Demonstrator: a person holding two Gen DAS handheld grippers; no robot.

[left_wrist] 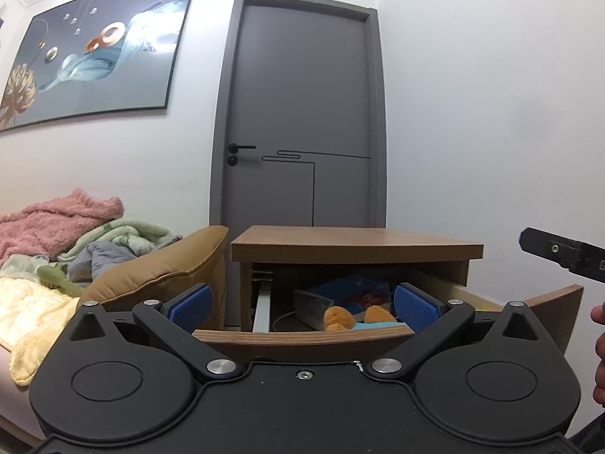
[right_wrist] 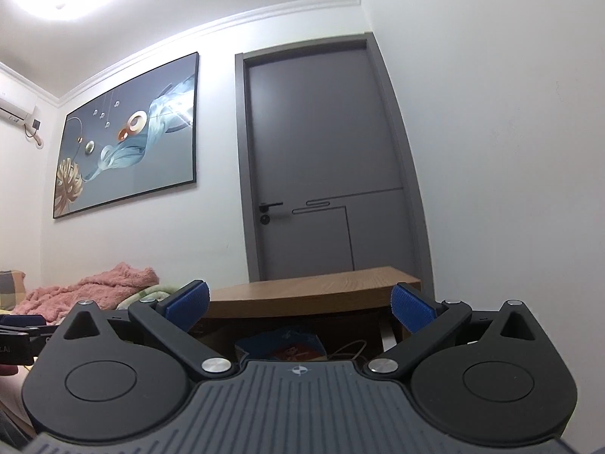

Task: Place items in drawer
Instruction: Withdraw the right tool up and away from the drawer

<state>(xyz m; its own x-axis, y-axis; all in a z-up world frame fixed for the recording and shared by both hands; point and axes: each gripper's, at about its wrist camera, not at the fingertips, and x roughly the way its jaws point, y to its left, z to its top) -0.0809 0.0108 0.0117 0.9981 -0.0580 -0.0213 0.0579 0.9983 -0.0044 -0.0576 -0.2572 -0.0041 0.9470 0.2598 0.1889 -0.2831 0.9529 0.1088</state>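
Note:
A wooden nightstand (left_wrist: 355,249) stands before a grey door, its drawer (left_wrist: 302,338) pulled out toward me. Inside the drawer lie an orange plush toy (left_wrist: 340,317), a blue box (left_wrist: 355,291), a grey metal-looking box (left_wrist: 308,304) and a white cable (left_wrist: 281,319). My left gripper (left_wrist: 304,304) is open, just in front of the drawer front, with nothing between its blue pads (left_wrist: 193,302). My right gripper (right_wrist: 298,306) is open too, low before the nightstand top (right_wrist: 314,293); the blue box (right_wrist: 291,342) shows under it. The right gripper's black body (left_wrist: 563,253) juts in at the left view's right edge.
A bed with a tan headrest cushion (left_wrist: 166,265), pink blanket (left_wrist: 56,219) and yellow bedding (left_wrist: 34,310) lies left of the nightstand. A person's hand (left_wrist: 599,348) is at the right edge. A framed picture (left_wrist: 98,49) hangs on the wall. White wall stands close on the right.

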